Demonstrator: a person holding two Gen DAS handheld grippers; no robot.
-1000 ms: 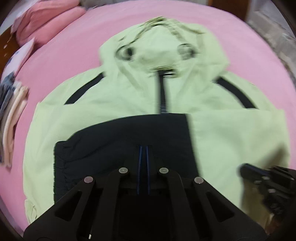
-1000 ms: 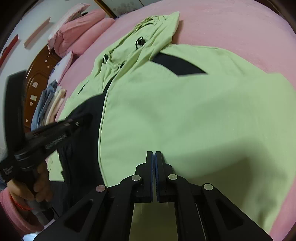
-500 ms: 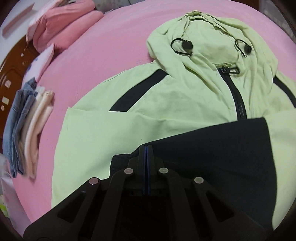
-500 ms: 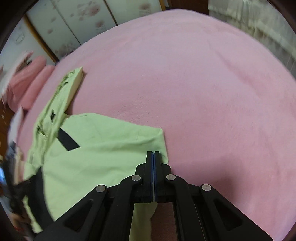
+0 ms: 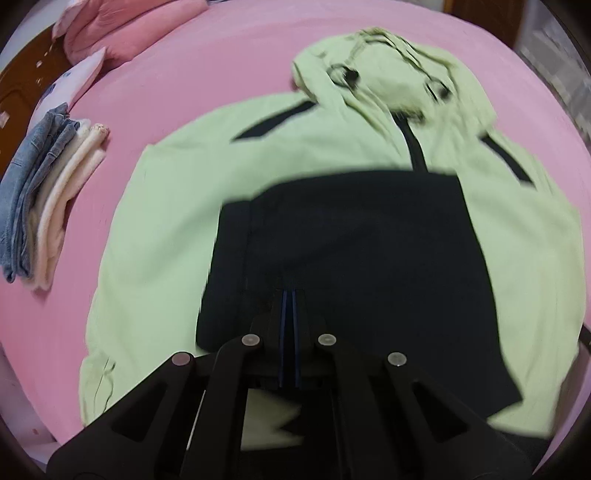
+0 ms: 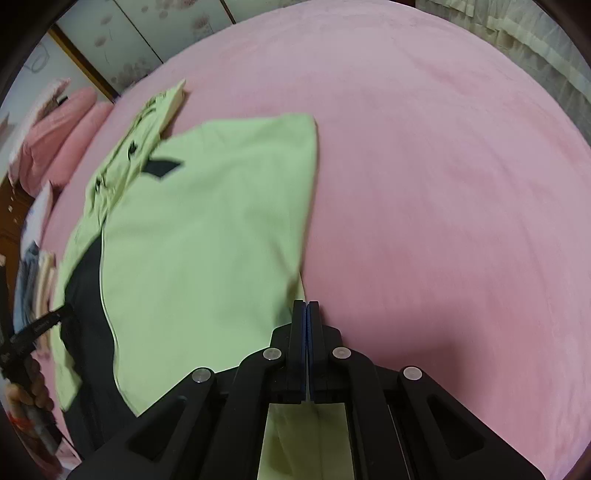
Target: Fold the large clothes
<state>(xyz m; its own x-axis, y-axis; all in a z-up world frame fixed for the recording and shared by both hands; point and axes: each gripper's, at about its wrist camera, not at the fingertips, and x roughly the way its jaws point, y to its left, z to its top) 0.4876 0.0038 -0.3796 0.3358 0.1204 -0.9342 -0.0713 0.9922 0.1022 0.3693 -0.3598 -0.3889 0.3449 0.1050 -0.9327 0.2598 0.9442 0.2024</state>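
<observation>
Left gripper (image 5: 289, 295): jaws drawn together with only a thin slit between the blue-edged pads, pinching a raised fold of the black panel (image 5: 354, 266) of the jacket. Right gripper (image 6: 306, 306): jaws pressed together on the jacket's light green edge, with green cloth passing down beneath the fingers toward the camera.

The jacket (image 5: 177, 221) is a light green hooded garment lying front-up on the pink bedspread (image 5: 221, 62). The black panel covers the middle of the body. The hood (image 5: 391, 70) sits at the far end with its drawcords on top, and the dark zipper (image 5: 413, 147) runs from the collar down to the black panel. The left-wrist view is blurred, so finer detail of the cords cannot be told.

In the right-wrist view the green side of the jacket (image 6: 207, 236) lies flat, its right edge bordering bare bedspread (image 6: 443, 184).

Well apart from the jacket, at the bedspread's left side, lies a stack of folded clothes (image 5: 48, 192), denim beside cream pieces. Pink pillows (image 5: 125, 33) sit at the far left corner
</observation>
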